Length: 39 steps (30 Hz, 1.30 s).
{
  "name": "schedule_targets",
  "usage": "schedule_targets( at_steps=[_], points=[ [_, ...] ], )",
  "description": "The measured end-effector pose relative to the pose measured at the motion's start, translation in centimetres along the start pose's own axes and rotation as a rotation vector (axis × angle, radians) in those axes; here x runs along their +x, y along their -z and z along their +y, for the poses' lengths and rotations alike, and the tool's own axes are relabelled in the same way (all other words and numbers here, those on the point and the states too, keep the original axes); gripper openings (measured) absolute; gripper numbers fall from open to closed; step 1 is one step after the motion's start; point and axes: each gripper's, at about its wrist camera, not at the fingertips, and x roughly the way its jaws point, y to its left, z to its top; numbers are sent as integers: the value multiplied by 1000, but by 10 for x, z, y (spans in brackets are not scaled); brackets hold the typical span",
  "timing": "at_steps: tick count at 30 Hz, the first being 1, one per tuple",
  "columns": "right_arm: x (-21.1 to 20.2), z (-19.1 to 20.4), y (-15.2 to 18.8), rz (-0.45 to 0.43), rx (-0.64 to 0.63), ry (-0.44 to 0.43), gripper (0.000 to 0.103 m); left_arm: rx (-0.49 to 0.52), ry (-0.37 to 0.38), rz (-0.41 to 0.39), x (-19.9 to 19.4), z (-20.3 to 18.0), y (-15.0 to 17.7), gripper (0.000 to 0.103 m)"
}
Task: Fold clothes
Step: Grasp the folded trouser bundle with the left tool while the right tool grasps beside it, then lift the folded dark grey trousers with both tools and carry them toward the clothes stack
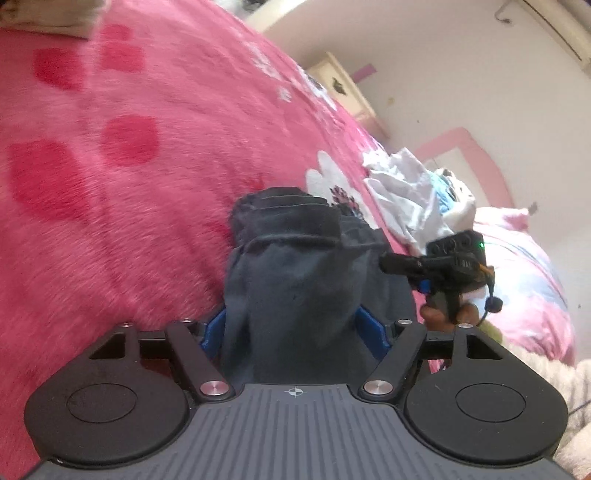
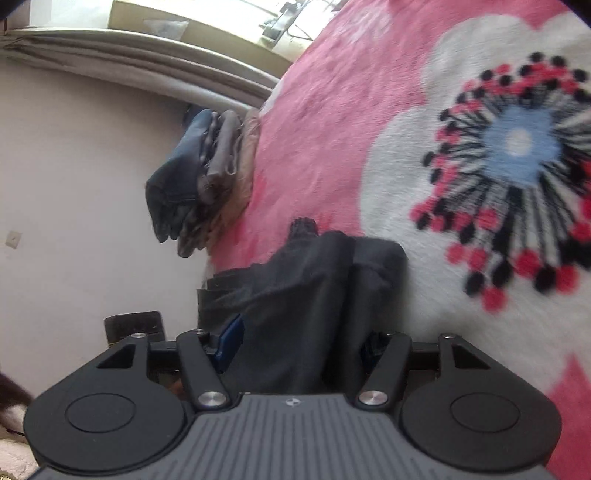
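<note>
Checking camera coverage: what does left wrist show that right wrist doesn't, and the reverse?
Left wrist only: the right gripper seen from outside, the hand holding it, a crumpled white clothes pile, a cream cabinet.

Right wrist only: a stack of folded clothes at the blanket's edge, the big white flower print, a window ledge.

Both: the dark garment lying between that camera's own blue-padded jaws, and the pink blanket.

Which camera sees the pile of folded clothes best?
The right wrist view. There the pile of folded clothes shows whole at the edge of the pink blanket, its layers easy to tell apart. The left wrist view catches only a blurry beige corner of folded cloth at its top left edge, probably the same pile.
</note>
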Motion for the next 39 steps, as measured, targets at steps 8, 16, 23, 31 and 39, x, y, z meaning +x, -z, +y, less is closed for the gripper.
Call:
schedule_targets(
  at_steps=[8,16,23,31,39],
  points=[
    [-2,12,4,-12,-53,2,23,-15,-14,-40,-4,-5,1,36],
    [-27,66,21,-128,-150,27,17,2,29,-178,-44,-41,9,24],
    [-55,143,43,-232,-308,3,16,23,66,-338,-100,-75,25,19],
    [-29,239,23,-288,-475,-109,15,47,62,-569,-184,-97,14,17],
    [55,324,-44,-309,-551,-220,15,151,-82,-787,-286,-104,-48,17]
  ],
)
